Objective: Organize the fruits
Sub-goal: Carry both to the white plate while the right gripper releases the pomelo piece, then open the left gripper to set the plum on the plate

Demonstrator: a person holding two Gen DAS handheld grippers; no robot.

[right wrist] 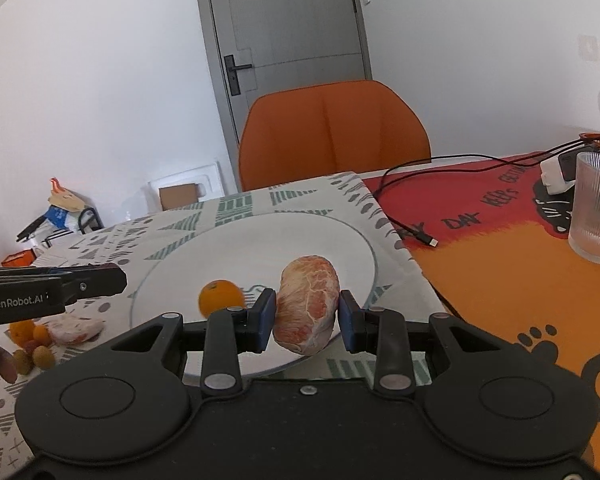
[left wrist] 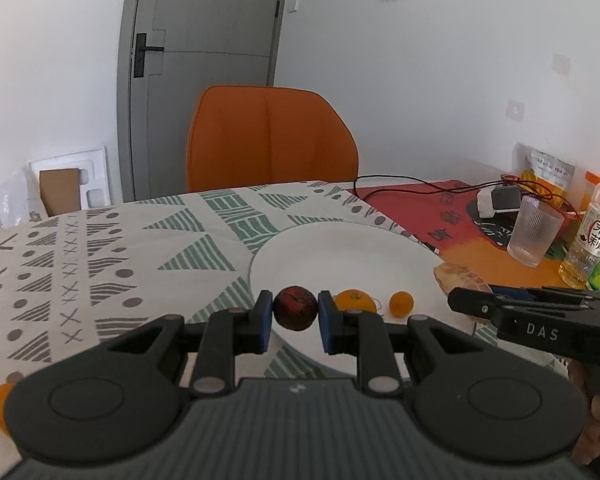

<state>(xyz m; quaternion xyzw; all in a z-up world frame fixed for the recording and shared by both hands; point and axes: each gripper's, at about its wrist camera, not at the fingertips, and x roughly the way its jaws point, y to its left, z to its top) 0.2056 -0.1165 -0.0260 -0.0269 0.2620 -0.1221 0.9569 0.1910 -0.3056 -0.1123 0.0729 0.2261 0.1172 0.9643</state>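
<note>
Holding a dark red plum point(left wrist: 295, 308) in my left gripper point(left wrist: 294, 322), pads pinched tight on both sides, low centre of the left frame, right over the near edge of the white plate point(left wrist: 340, 248). Two small oranges point(left wrist: 354, 300) sit on the plate just past it. My right gripper point(right wrist: 307, 316) is clamped on a peeled pomelo chunk point(right wrist: 307, 304), centre of the right frame, also above the plate, with one orange beside it. Lower left of that frame, more fruit point(right wrist: 40, 340) waits on the tablecloth point(left wrist: 100, 264).
</note>
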